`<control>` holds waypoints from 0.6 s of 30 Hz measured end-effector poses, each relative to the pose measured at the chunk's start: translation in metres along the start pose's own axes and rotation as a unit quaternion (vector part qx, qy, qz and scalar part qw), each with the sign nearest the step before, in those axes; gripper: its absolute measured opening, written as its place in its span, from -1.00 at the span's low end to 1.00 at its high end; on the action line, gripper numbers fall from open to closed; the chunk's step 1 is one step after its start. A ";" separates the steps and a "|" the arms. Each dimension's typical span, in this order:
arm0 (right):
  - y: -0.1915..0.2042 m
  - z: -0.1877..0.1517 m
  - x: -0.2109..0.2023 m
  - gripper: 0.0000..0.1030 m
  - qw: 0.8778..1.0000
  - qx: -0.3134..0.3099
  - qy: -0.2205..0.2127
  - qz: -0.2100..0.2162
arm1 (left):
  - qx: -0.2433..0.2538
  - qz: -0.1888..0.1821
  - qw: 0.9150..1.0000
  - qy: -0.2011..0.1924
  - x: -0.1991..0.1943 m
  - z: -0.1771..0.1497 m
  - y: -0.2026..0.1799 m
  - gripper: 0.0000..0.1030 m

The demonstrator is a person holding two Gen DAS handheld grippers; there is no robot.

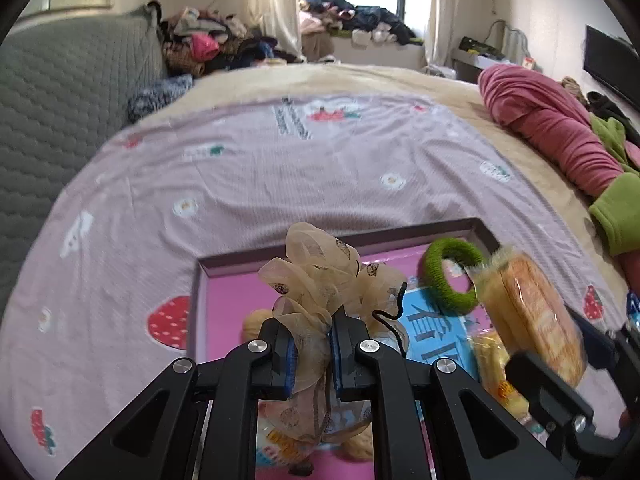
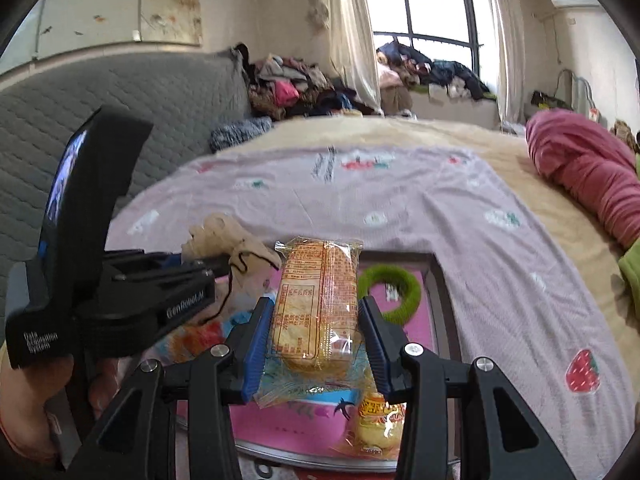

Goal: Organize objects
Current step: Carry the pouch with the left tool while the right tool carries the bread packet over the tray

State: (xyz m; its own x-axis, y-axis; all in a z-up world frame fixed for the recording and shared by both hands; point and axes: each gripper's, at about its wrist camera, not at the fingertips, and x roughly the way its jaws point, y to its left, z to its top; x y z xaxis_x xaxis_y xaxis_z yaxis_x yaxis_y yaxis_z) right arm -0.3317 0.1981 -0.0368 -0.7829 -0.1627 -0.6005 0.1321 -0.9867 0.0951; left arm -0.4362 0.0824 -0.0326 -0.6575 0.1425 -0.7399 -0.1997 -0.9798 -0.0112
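My left gripper (image 1: 313, 346) is shut on a beige sheer scrunchie (image 1: 320, 276) and holds it above a pink-lined box (image 1: 224, 300) on the bed. My right gripper (image 2: 316, 320) is shut on a wrapped bread packet (image 2: 316, 304), also held over the box (image 2: 436, 296); the packet shows in the left wrist view (image 1: 532, 316) at the right. A green hair ring (image 1: 452, 276) lies in the box's far right corner and shows in the right wrist view (image 2: 394, 292). A yellow snack packet (image 2: 376, 424) lies in the box below my right gripper.
The box sits on a pink strawberry-print sheet (image 1: 280, 168). A grey quilted headboard (image 1: 60, 92) is at the left. A rolled pink blanket (image 1: 548, 120) and green cloth (image 1: 620, 216) lie at the right. Clothes are piled by the window (image 1: 360, 20).
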 end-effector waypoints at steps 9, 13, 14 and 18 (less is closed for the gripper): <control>0.005 -0.009 0.021 -0.14 1.000 -0.002 0.029 0.000 | -0.003 -0.004 1.000 0.018 0.027 -0.007 -0.005 -0.72; 0.008 -0.010 0.027 -0.14 0.999 -0.006 0.037 -0.005 | -0.004 -0.003 1.000 0.022 0.033 -0.011 -0.003 -0.71; 0.009 -0.010 0.029 -0.14 0.999 -0.009 0.038 -0.006 | -0.006 -0.005 1.000 0.023 0.034 -0.012 -0.002 -0.71; 0.012 -0.014 0.040 -0.14 0.998 -0.016 0.053 -0.012 | -0.007 -0.003 1.000 0.023 0.036 -0.015 -0.002 -0.69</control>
State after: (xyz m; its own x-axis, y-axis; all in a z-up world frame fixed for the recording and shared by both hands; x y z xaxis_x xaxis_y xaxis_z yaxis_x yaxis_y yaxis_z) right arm -0.3535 0.1802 -0.0708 -0.7183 -0.1352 -0.6825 0.1336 -0.9895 0.0555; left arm -0.4484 0.0869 -0.0691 -0.6215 0.1414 -0.7705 -0.1926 -0.9810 -0.0246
